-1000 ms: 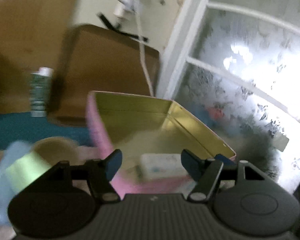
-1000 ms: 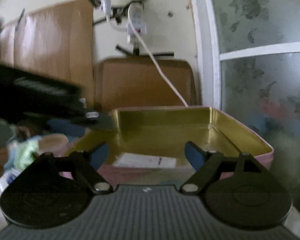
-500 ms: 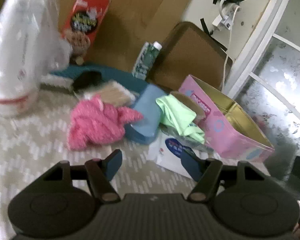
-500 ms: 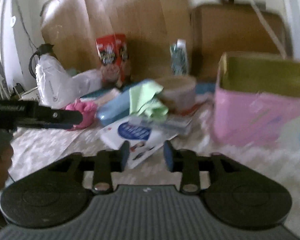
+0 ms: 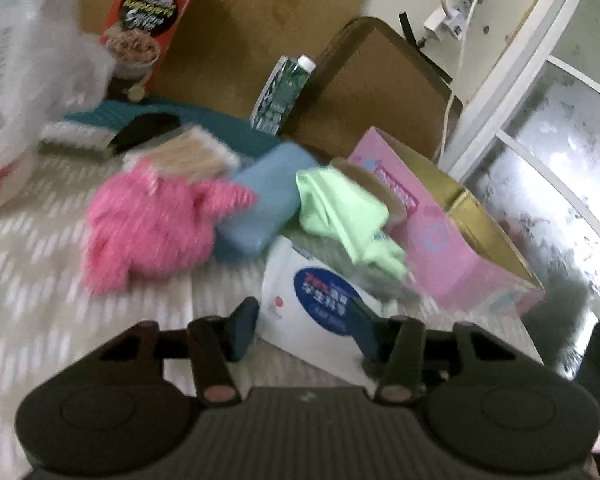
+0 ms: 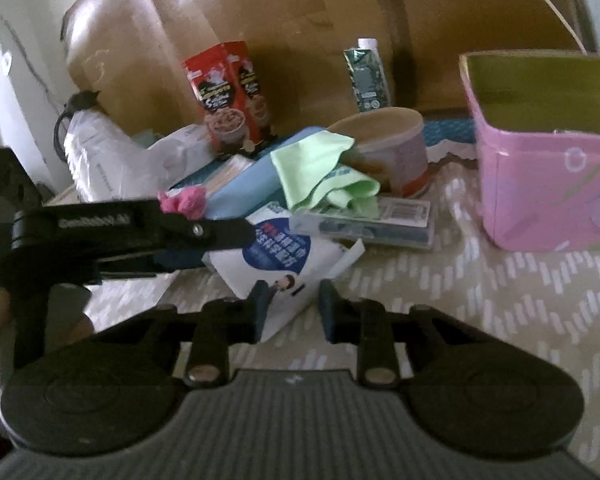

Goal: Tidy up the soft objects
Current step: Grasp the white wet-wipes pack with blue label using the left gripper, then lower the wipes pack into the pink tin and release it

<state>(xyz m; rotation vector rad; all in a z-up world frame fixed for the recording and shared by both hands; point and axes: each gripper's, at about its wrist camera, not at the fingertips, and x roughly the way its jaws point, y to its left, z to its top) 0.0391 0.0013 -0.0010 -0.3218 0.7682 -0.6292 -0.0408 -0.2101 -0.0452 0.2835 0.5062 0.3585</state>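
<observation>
Over white packet (image 5: pixel 300 312), both tools closing, empty

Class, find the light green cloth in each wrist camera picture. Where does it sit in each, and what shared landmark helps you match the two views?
Left wrist view: the light green cloth lies right of centre, between the blue pad and the pink box.
Right wrist view: the cloth is at centre, draped against the round tub.
Shared landmark: the pink box.

beige patterned tablecloth (image 6: pixel 500 292) under pink box (image 6: pixel 548 188), pink fluffy cloth (image 5: pixel 148 232), white packet (image 5: pixel 304 304)
</observation>
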